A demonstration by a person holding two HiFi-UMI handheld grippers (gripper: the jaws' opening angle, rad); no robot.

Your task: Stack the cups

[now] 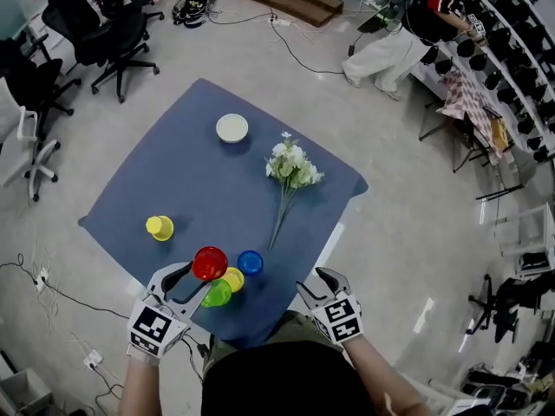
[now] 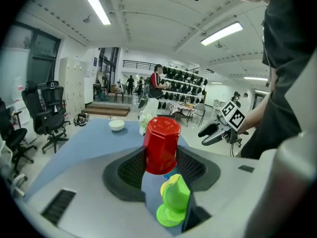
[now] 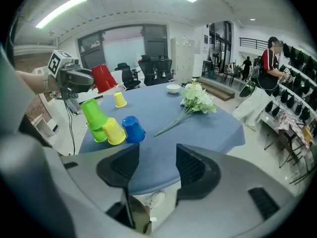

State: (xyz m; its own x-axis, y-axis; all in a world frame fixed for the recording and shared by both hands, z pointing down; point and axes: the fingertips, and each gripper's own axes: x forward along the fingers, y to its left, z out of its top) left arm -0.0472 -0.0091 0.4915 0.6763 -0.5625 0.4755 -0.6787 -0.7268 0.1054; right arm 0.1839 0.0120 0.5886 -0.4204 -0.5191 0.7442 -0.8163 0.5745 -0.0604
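Note:
My left gripper (image 1: 196,279) is shut on a red cup (image 1: 209,263), upside down and lifted off the blue cloth (image 1: 199,180). In the left gripper view the red cup (image 2: 162,145) sits between the pads, above a green cup (image 2: 174,202) and a yellow cup (image 2: 167,184). The green cup (image 1: 217,295), the yellow cup (image 1: 233,279) and a blue cup (image 1: 250,262) cluster near the front edge. A second yellow cup (image 1: 159,227) stands apart to the left. My right gripper (image 1: 317,284) is open and empty at the front edge, right of the cluster; its jaws (image 3: 152,167) hold nothing.
A white bowl (image 1: 231,128) sits at the cloth's far side, and a bunch of white flowers (image 1: 292,167) lies to the right of centre. Office chairs (image 1: 113,33) stand at the back left. A person (image 1: 408,33) stands by shelves at the far right.

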